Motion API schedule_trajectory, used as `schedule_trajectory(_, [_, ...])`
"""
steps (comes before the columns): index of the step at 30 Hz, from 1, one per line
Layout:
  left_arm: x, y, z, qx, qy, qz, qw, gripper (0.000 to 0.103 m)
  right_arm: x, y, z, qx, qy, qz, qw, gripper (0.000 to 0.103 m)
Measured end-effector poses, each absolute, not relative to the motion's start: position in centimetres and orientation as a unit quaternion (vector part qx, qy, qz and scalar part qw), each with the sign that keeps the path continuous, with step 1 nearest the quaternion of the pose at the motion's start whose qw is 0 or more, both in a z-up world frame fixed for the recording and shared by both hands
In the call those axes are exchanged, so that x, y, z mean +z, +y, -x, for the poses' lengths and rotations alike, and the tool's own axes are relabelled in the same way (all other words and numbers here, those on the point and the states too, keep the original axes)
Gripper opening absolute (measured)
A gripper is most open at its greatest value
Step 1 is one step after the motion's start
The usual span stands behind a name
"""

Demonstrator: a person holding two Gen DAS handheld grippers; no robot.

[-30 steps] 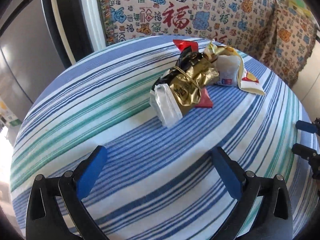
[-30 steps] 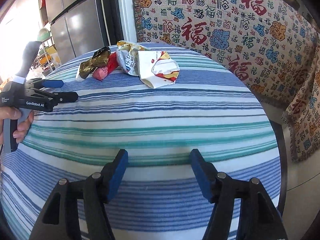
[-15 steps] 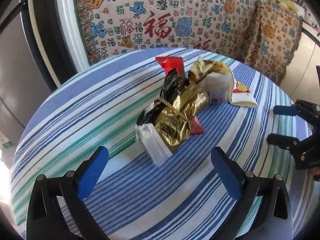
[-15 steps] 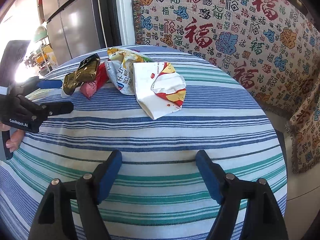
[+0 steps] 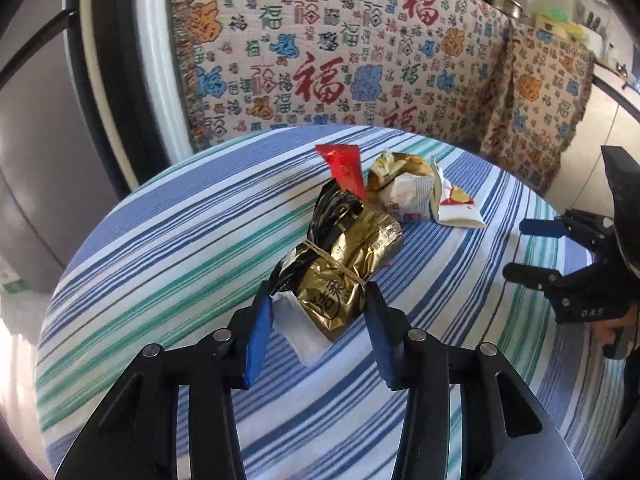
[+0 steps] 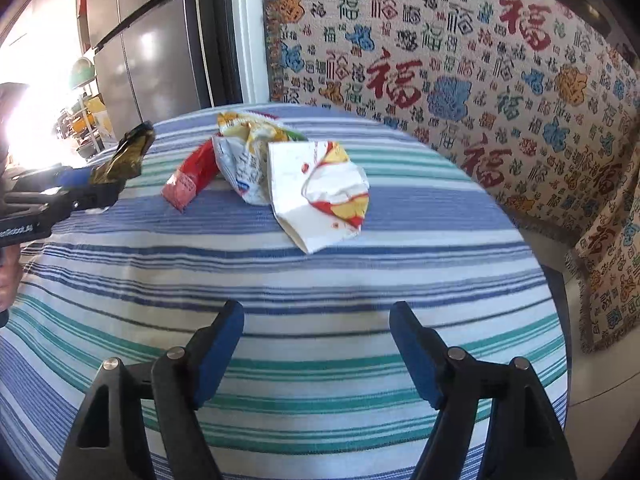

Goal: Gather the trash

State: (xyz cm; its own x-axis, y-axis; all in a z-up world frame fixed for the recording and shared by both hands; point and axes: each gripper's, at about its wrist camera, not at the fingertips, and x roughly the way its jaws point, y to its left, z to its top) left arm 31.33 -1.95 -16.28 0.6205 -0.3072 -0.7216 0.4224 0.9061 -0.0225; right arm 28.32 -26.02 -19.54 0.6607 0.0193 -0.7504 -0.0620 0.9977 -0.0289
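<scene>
Closing jaws, left wrist view: the left gripper [image 5: 318,322] is narrowing from wide open a moment ago onto the gold wrapper bundle [image 5: 344,268], its blue pads now pressing the near end on both sides.
Lifting, left wrist view: the bundle seems to be coming up off the striped tablecloth [image 5: 160,248], though I am only guessing from its tilt.
Waiting trash, left wrist view: the red wrapper [image 5: 344,166] and the crumpled snack bag [image 5: 404,184] are lying just behind.
Right wrist view, idle hand: the right gripper [image 6: 316,354] is hovering wide and holding nothing, well short of the white packet [image 6: 320,196].
Meaning for the task: first piece is being secured; three others are waiting on the table.
</scene>
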Motion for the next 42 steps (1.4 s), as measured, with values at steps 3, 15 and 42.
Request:
schedule_trajectory(3, [-16.4, 0.4, -29.7, -0.172, 0.421, -0.019, 0.890, 0.045, -19.1, -23.9, -30.2, 0.036, 0.402, 0.046, 0.914, 0.077])
schedule_trajectory(15, [-18.3, 0.5, -26.7, -0.156, 0.426, -0.041, 0.890, 0.046, -18.7, -25.0, -29.3, 0.059, 0.440, 0.104, 0.890, 0.001])
schedule_trajectory(42, [-20.6, -2.1, -20.0, -0.172, 0.442, -0.095, 0.875, 0.103, -20.4, -28.0, -16.9, 0.000, 0.440, 0.010, 0.898, 0.078])
